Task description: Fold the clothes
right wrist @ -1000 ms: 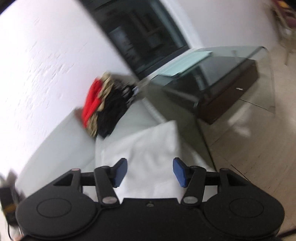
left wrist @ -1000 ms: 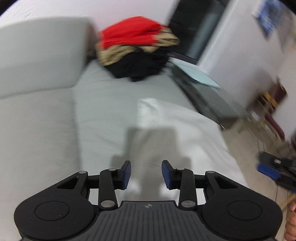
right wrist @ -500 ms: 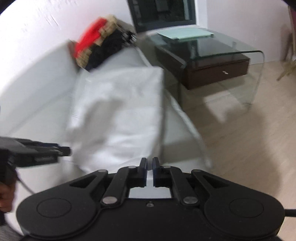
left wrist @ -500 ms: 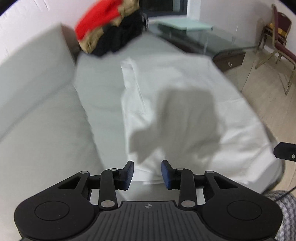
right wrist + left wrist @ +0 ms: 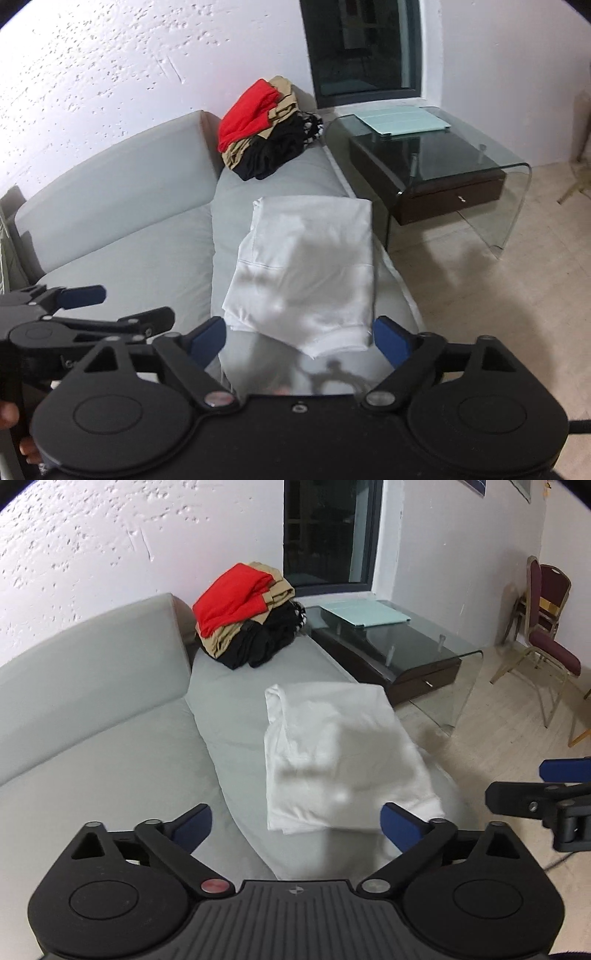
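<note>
Both grippers up off the sofa (image 5: 110, 709), nothing held. Left gripper (image 5: 295, 825): jaws wide apart and opening, no cloth between the pads. Right gripper (image 5: 299, 338): same, jaws spread and opening, empty. White garment (image 5: 306, 273) lies folded into a rough rectangle on the grey seat cushion, near the front edge, just ahead of both grippers, not touching either; near corner is blurred in the left wrist view. Pile of other clothes (image 5: 245, 613), red/tan/black, sits at the sofa's far end, well apart from the white one. Glass coffee table (image 5: 461, 162) beside the sofa w/ a pale green pad (image 5: 404, 120) on its tabletop. Chairs (image 5: 543, 620) by the far wall.
</note>
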Available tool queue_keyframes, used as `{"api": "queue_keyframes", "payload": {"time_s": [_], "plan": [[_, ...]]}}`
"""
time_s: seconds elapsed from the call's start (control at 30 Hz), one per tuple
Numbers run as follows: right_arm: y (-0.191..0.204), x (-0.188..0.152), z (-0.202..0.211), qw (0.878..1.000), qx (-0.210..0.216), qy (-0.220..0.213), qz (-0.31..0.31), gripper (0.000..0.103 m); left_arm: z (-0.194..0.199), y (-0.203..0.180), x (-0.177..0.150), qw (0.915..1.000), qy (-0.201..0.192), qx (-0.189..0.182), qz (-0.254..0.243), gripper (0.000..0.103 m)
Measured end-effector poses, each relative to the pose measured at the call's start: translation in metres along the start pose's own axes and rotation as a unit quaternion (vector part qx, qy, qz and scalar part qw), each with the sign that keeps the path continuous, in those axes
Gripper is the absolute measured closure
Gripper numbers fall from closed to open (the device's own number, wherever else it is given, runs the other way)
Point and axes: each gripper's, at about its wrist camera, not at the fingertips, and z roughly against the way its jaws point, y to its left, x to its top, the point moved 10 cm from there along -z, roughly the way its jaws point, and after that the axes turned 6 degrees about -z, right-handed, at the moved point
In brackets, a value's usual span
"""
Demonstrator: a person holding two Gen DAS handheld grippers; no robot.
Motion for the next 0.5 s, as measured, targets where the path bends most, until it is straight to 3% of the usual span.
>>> {"api": "queue_keyframes", "payload": {"time_s": [0.23, 0.43, 0.5], "plan": [[0.008, -0.001, 0.041, 0.999, -0.033, -0.008, 0.036, 0.002, 0.016, -0.01, -0.002, 0.9999, 0.011, -0.003, -0.012, 0.0], [0.012, -0.009, 0.048, 0.998, -0.033, -0.009, 0.051, 0.001, 0.014, -0.025, -0.011, 0.9991, 0.03, -0.006, -0.028, 0.0], [0.011, -0.012, 0.045, 0.998, -0.032, -0.007, 0.048, 0.001, 0.01, -0.027, -0.012, 0.9989, 0.02, 0.014, -0.039, 0.0]]}}
